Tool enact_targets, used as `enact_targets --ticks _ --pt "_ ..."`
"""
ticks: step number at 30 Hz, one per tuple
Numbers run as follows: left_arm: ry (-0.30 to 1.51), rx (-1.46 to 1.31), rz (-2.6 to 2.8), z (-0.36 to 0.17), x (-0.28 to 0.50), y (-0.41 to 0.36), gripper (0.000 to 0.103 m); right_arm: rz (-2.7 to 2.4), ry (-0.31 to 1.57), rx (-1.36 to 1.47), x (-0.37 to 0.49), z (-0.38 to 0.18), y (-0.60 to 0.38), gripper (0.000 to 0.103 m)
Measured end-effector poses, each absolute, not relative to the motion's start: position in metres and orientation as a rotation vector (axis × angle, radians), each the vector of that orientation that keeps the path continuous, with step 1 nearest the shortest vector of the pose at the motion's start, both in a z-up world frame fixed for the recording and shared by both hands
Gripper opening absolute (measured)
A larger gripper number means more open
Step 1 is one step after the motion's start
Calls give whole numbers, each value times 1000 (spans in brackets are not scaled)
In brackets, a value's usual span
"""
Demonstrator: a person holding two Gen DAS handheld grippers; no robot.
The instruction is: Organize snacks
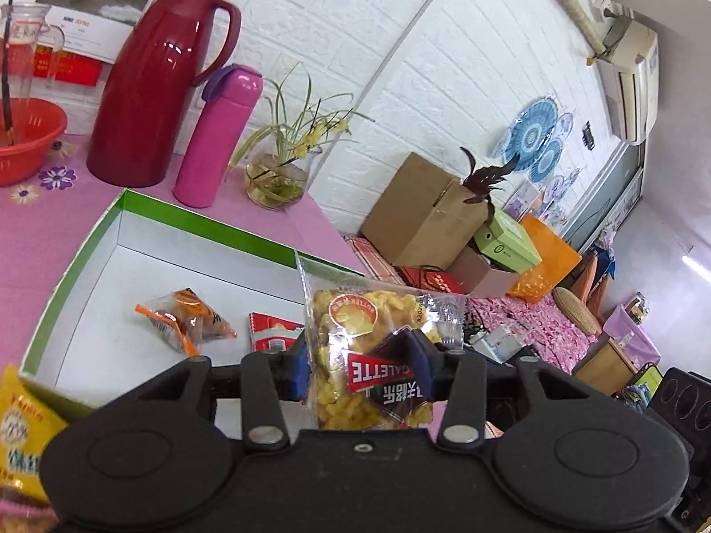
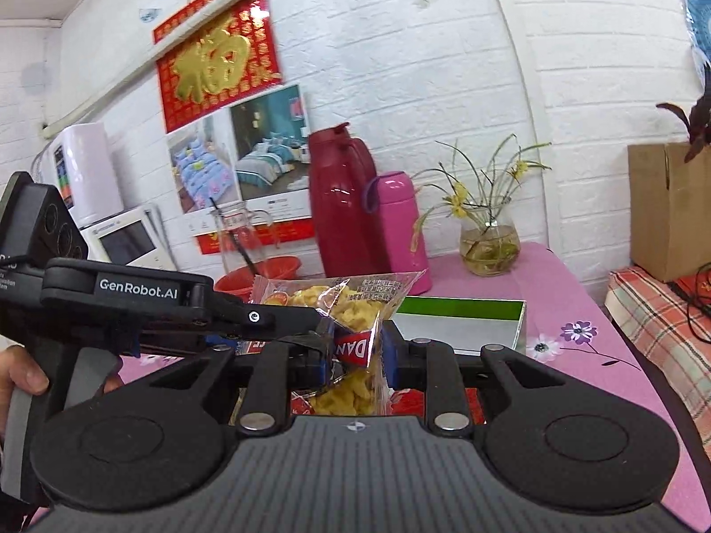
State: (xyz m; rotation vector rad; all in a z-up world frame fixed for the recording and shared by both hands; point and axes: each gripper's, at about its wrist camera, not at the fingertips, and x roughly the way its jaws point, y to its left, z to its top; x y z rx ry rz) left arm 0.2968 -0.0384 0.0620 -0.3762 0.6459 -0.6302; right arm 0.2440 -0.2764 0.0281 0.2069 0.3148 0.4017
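My left gripper (image 1: pixel 360 362) is shut on a clear packet of yellow biscuits (image 1: pixel 355 311) with a red "GALETTE" label, held upright above the near right corner of a green-rimmed white box (image 1: pixel 200 217). Inside the box lie an orange snack packet (image 1: pixel 186 320) and a red packet (image 1: pixel 271 333). My right gripper (image 2: pixel 357 353) is shut on a similar biscuit packet (image 2: pixel 351 393) with a red label. The left gripper (image 2: pixel 311 317) reaches in from the left just ahead of it, and its packet (image 2: pixel 346 295) sits right above the right one. The box (image 2: pixel 457 308) stands beyond both.
On the pink flowered tablecloth (image 1: pixel 44 231) behind the box stand a red jug (image 1: pixel 155 80), a pink flask (image 1: pixel 217 133), a glass vase with a plant (image 1: pixel 275 177) and a red basin (image 1: pixel 26 142). A yellow packet (image 1: pixel 22 435) lies at the near left. A hand (image 2: pixel 22 377) grips the left handle.
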Motion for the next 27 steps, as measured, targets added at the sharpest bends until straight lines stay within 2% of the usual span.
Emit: enact_targets --ticks 1,2,3,4,5,6,11,15,19,27 --pt "652 -373 -627 57 303 -40 38 393 323 208 249 23 -277 41" --pt "657 -367 -623 52 308 -42 54 374 334 200 254 17 -276 48" --pt "667 -365 -619 45 314 -43 94 340 341 186 259 10 -273 55" --pt "680 -369 -605 40 316 -43 103 309 348 160 261 3 -271 65" --pt "693 -375 -575 34 318 -42 103 290 350 132 261 -2 -269 88" --pt "693 -377 -547 30 317 -41 103 278 345 101 260 -5 -269 93" --pt "702 -355 -502 30 309 -28 103 296 307 48 240 8 -268 95" --pt "666 -350 -516 50 285 -21 103 306 265 61 215 29 -266 103" --pt "630 -305 -506 73 247 -16 103 338 249 42 182 41 -257 103" --pt "600 -275 -474 74 158 15 103 437 365 -10 119 25 -243 103"
